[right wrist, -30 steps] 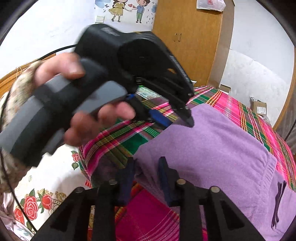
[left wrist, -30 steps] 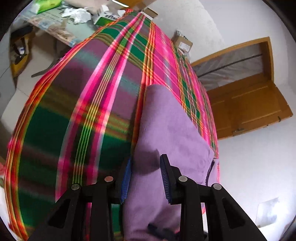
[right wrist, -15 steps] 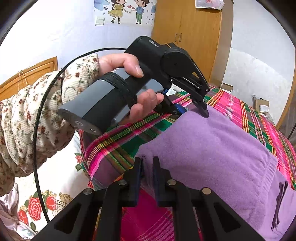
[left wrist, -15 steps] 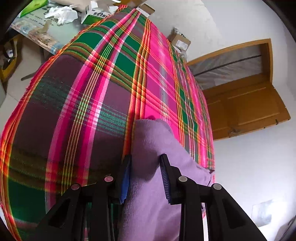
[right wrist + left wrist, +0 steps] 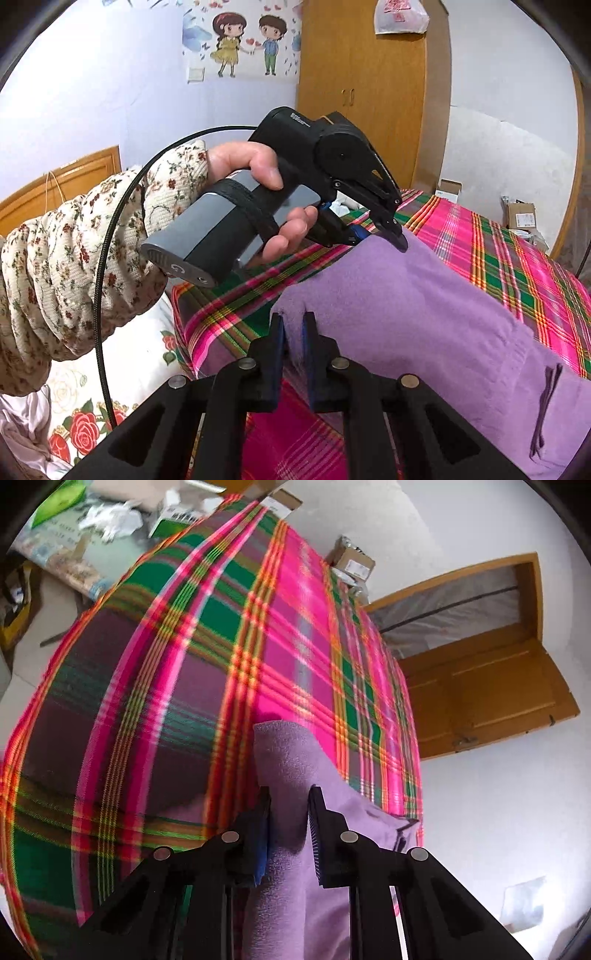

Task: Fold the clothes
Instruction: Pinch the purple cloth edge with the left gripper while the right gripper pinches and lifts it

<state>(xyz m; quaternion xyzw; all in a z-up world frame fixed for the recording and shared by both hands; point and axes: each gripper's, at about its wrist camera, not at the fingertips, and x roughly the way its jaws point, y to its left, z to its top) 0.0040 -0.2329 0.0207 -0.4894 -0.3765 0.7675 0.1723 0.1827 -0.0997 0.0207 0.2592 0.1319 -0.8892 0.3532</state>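
A purple fleece garment (image 5: pixel 406 302) lies over a pink and green plaid blanket (image 5: pixel 498 251) on a bed, with its near edge raised. In the right wrist view, my right gripper (image 5: pixel 292 328) is shut on one corner of that edge. Farther back, my left gripper (image 5: pixel 378 238) pinches the other corner, held by a hand (image 5: pixel 266 173) in a floral sleeve. The left wrist view shows the left gripper (image 5: pixel 289 805) shut on a fold of the purple garment (image 5: pixel 291 760), which hangs above the plaid blanket (image 5: pixel 166 701).
A wooden wardrobe (image 5: pixel 369 92) stands behind the bed and a headboard (image 5: pixel 66 181) is at the left. A rose-print sheet (image 5: pixel 92 406) lies beside the blanket. Cardboard boxes (image 5: pixel 352 559) and a cluttered table (image 5: pixel 74 535) sit past the bed, near a wooden door (image 5: pixel 498 694).
Both grippers have narrowed onto the purple cloth, the right one first. The left gripper has steadied at the far corner, and the garment's edge has come up off the blanket.
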